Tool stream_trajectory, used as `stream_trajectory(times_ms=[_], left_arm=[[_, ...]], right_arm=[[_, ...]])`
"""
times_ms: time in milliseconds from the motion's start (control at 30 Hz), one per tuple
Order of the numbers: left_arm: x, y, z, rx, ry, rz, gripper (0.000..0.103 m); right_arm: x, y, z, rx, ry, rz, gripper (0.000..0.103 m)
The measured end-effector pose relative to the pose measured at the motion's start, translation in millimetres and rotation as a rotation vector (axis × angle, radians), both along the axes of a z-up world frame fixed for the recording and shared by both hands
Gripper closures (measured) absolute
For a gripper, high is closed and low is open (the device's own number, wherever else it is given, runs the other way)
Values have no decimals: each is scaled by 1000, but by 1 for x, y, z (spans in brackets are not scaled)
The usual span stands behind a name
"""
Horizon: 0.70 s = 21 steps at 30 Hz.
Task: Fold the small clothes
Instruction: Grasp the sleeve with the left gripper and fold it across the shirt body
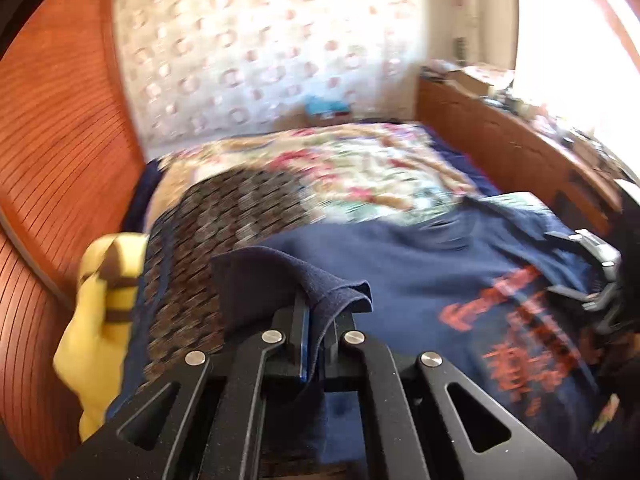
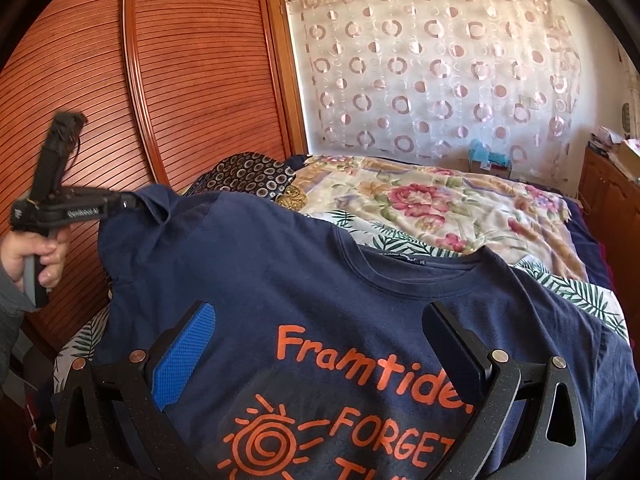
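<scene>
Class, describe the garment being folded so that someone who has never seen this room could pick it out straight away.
Find the bed with the floral bedspread, beside the slatted wooden wardrobe. On its near end lies a navy T-shirt, one sleeve pinched by the left gripper, the right gripper open above it. Only it bears orange lettering and a spiral sun.

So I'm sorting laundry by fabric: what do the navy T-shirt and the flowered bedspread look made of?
The navy T-shirt looks like matte cotton jersey: soft drape, ribbed collar, flat orange print. The left tongs pinch its sleeve. The flowered bedspread appears a thin printed weave, slightly smooth, maybe cotton or polyester; hard to tell.
</scene>
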State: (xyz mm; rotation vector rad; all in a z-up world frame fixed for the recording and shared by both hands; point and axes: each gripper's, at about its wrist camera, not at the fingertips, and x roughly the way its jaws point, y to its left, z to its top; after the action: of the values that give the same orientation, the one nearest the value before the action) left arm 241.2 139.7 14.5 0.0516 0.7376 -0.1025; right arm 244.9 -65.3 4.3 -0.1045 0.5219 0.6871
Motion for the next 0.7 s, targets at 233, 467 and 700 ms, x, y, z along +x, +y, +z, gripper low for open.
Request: stream_trajectory(times_ms=[233, 467, 700], left_arm=[[-6, -48, 21, -24, -44, -131, 51], [-15, -35, 4, -38, 8, -110, 49], [-36, -21, -25, -67, 29, -70, 19]], right_arm=[[-4, -5, -1, -6, 6, -21, 0], [-3, 2, 1, -28, 9, -18, 0], [13, 20, -5, -50, 55, 57, 6]])
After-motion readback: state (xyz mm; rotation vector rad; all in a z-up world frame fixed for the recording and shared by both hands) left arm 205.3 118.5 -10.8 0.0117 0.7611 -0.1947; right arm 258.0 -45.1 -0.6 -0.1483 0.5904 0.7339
